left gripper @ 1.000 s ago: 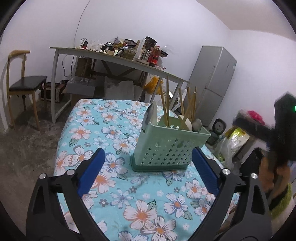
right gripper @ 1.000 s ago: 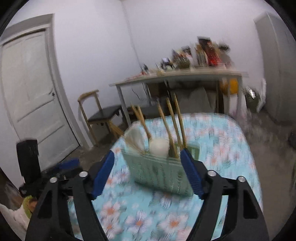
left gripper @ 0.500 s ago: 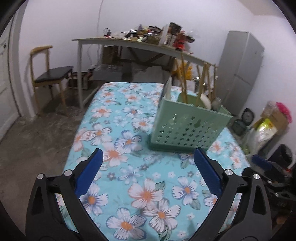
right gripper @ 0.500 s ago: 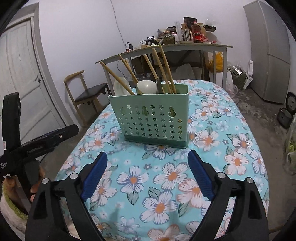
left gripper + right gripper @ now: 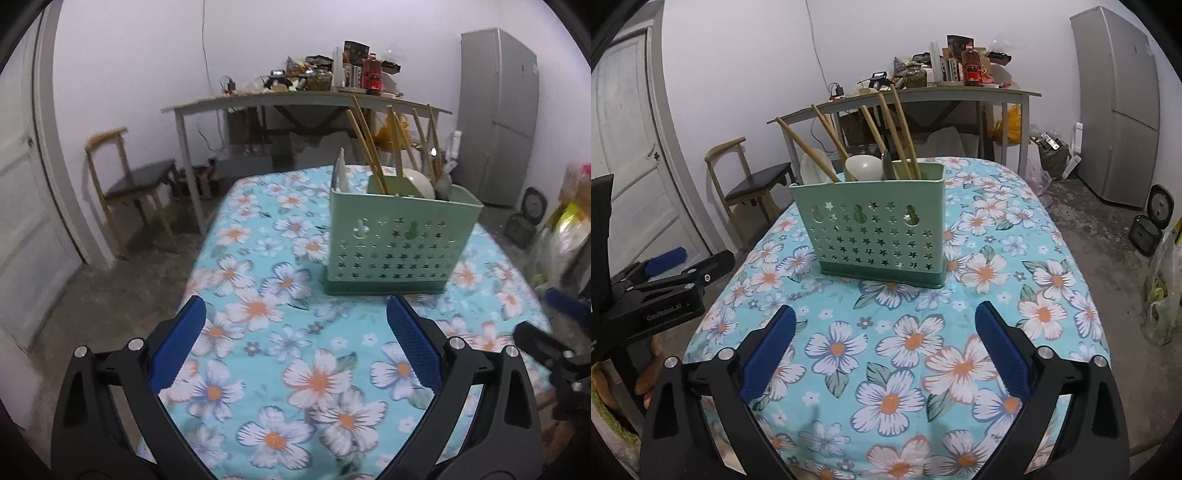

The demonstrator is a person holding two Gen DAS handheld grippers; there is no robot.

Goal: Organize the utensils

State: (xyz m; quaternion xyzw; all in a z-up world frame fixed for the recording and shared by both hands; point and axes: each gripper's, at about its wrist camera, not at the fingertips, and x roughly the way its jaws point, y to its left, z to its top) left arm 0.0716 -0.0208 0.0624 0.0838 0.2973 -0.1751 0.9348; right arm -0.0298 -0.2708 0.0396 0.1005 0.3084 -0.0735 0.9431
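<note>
Both tools backed off from caddy [image 5: 875, 225]; left tool [image 5: 295, 343], right tool [image 5: 884, 343] spread apart, nothing held.

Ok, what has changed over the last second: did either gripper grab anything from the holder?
No grab. Both grippers backed away from the green utensil holder: a second ago it sat close between each pair of fingers, and now it stands farther off on the floral tablecloth. The left gripper and right gripper remain open and empty. The chopsticks and spoons stay inside the holder, which has not visibly moved.
</note>
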